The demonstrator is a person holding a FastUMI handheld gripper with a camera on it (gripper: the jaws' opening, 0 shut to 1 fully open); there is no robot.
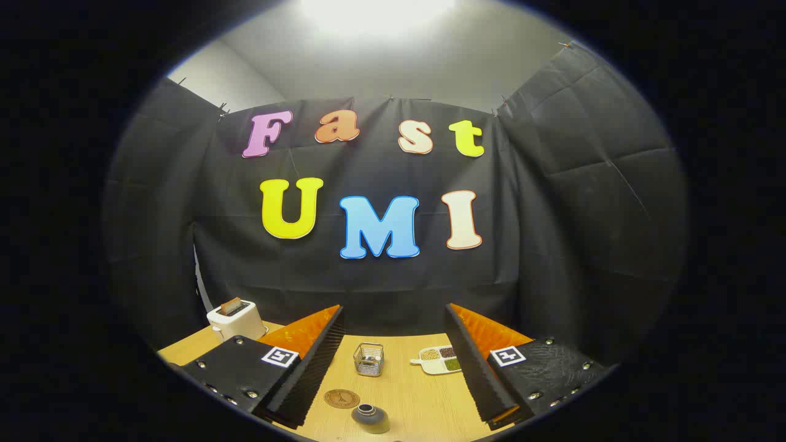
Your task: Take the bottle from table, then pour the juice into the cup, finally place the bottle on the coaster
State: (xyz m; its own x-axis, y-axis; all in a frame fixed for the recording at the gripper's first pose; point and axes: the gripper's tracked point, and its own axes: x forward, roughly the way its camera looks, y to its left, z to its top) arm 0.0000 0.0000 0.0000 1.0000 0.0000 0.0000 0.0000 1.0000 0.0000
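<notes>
Gripper held above the table, fingers spread wide and empty. Cup and coaster lie ahead; a small dark bottle stands ungrasped. No step is judged done.

Toaster, wire basket, divided snack dish — all on the table.

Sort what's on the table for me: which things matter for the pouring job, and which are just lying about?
For the job:
- bottle, dark, seen from above, between the open gripper fingers
- coaster, just beside it
- cup, beyond them

Lying about:
- toaster
- divided dish of grains
</notes>
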